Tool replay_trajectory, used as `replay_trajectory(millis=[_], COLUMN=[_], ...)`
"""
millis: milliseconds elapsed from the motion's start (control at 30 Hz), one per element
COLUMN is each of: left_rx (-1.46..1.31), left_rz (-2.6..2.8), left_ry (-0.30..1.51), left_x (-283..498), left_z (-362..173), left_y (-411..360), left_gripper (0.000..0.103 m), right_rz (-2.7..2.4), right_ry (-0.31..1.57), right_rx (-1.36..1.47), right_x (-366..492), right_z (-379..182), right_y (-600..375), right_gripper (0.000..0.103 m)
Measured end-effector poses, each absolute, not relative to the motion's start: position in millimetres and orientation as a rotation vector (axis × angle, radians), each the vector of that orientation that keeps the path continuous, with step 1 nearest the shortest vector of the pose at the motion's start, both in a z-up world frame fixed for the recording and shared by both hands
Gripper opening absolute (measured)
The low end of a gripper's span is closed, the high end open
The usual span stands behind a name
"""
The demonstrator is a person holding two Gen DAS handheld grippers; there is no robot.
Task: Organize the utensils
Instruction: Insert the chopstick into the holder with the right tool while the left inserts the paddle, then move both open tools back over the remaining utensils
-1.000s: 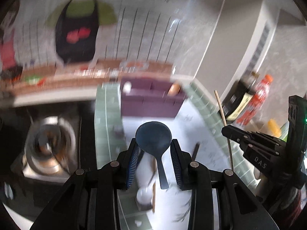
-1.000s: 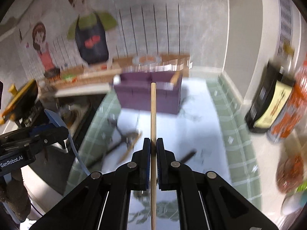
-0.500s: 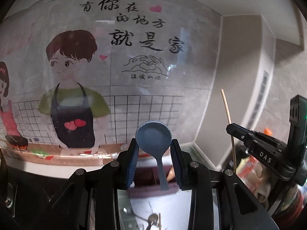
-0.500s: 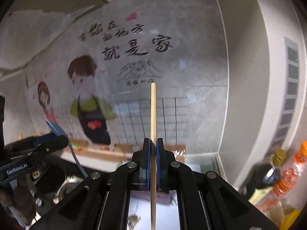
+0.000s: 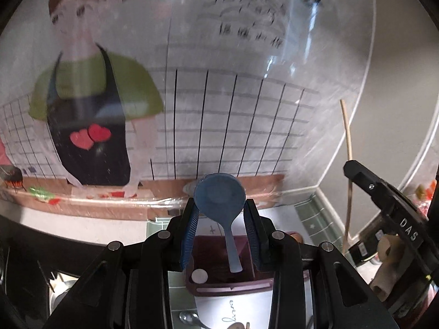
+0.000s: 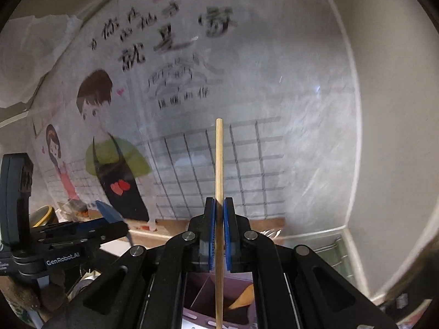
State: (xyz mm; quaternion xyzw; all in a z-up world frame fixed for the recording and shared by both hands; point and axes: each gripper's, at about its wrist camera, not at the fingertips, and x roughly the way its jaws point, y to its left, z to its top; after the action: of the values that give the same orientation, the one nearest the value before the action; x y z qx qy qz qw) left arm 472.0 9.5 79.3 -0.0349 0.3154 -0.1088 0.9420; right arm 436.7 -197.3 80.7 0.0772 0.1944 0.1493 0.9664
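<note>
Left gripper (image 5: 219,213) clamped on blue spoon (image 5: 219,200); left view alone shows metal spoon (image 5: 189,317) near. Right gripper (image 6: 219,213) pinches wooden chopstick (image 6: 219,164) above purple organizer (image 6: 203,293).

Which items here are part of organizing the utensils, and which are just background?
Job items:
- blue spoon, gripped by left gripper
- wooden chopstick, gripped by right gripper
- purple organizer box
- metal spoon on the mat

Background:
- cartoon wall sticker
- orange bottle
</note>
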Motion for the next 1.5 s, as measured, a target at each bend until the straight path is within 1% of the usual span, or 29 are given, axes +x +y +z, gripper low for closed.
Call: replay_trajectory(millis=[300,567,600,633,700,733,800,867,900,933,967,1100,1167,1300,1333,1467,1500], left_rx=[-0.017,-0.084,-0.088,-0.090,-0.115,-0.127,-0.162,-0.186,-0.202,-0.215,-0.226,-0.244,-0.236,-0.209,-0.216,-0.218,-0.202], left_rz=[-0.187,-0.247,-0.252,-0.253,-0.262,-0.257,-0.241,-0.234,-0.229,-0.230,-0.233,-0.260,-0.265,-0.270,-0.270,-0.259,-0.250], left_ry=[0.708,0.825,0.829,0.834,0.838,0.835,0.813,0.797,0.788,0.784,0.782,0.814,0.822,0.853,0.867,0.929,0.938], left_x=[490.2,492.1,490.3,489.2,484.6,482.3,471.3,458.2,448.2,441.1,431.4,386.0,364.0,316.6,305.0,270.4,263.5], left_z=[38.8,1.1,-2.8,-4.6,-6.7,-5.0,3.6,14.7,20.5,24.7,28.0,22.9,15.2,-8.3,-15.3,-40.5,-45.7], left_y=[-2.3,4.6,5.4,5.5,8.6,11.1,19.7,30.6,37.5,42.5,49.1,69.0,74.1,85.9,89.8,100.7,101.5], left_gripper=[0.035,0.036,0.037,0.043,0.052,0.054,0.056,0.056,0.057,0.057,0.058,0.059,0.059,0.059,0.059,0.059,0.059], right_rz=[0.279,0.292,0.294,0.293,0.287,0.288,0.293,0.275,0.263,0.252,0.232,0.175,0.128,0.053,0.044,0.050,0.062], right_ry=[0.434,0.550,0.572,0.597,0.645,0.673,0.694,0.691,0.689,0.690,0.695,0.764,0.803,0.868,0.888,0.941,0.955], right_rx=[0.155,0.112,0.101,0.088,0.067,0.067,0.074,0.077,0.079,0.080,0.076,0.030,-0.021,-0.119,-0.136,-0.161,-0.159], right_x=[473.6,457.2,454.3,451.9,448.7,445.4,433.7,415.7,403.5,393.4,380.3,340.6,322.3,299.3,295.9,288.0,288.3], right_z=[26.2,-7.8,-11.6,-15.2,-19.4,-20.3,-17.9,-11.6,-8.0,-6.0,-4.5,-9.2,-17.9,-40.1,-46.2,-66.4,-72.1], right_y=[-187.1,-188.7,-187.6,-186.4,-184.9,-186.0,-191.4,-198.0,-202.6,-206.4,-210.0,-209.6,-203.3,-181.5,-175.1,-148.6,-141.2], right_gripper=[0.006,0.007,0.007,0.007,0.008,0.010,0.018,0.036,0.042,0.052,0.060,0.067,0.077,0.090,0.095,0.101,0.101])
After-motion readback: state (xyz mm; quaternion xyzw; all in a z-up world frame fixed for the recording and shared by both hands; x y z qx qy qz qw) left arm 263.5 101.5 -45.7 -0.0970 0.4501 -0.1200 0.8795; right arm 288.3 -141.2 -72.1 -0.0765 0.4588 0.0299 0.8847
